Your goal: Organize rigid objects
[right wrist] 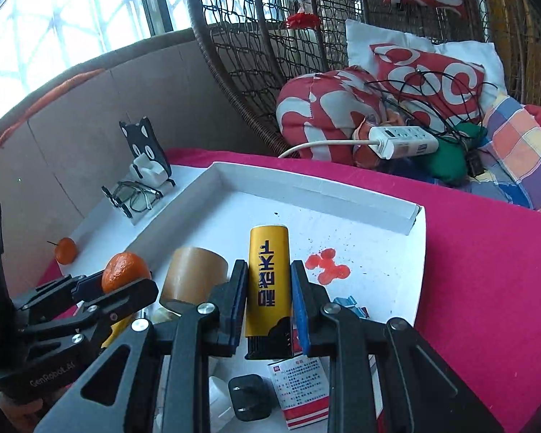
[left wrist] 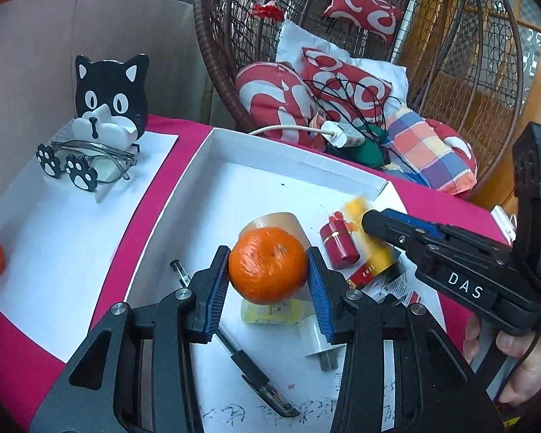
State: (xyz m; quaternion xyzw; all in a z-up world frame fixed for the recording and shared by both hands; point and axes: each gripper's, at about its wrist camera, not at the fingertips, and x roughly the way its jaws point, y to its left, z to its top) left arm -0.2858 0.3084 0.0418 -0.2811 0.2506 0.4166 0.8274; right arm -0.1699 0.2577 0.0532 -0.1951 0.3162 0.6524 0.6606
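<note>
Two claws, left (left wrist: 268, 281) around orange (left wrist: 268, 265), right (right wrist: 267, 299) around yellow lighter (right wrist: 268, 281).

Your left gripper (left wrist: 268, 270) fills the lower centre, jaws clamped. Your right gripper (right wrist: 268, 288) likewise grips; your hand (left wrist: 519, 357), lower right, is seemingly half hidden.

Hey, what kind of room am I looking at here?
Probably a home living room or sunroom: a wicker hanging chair piled with red patterned cushions, and a large window behind.
</note>
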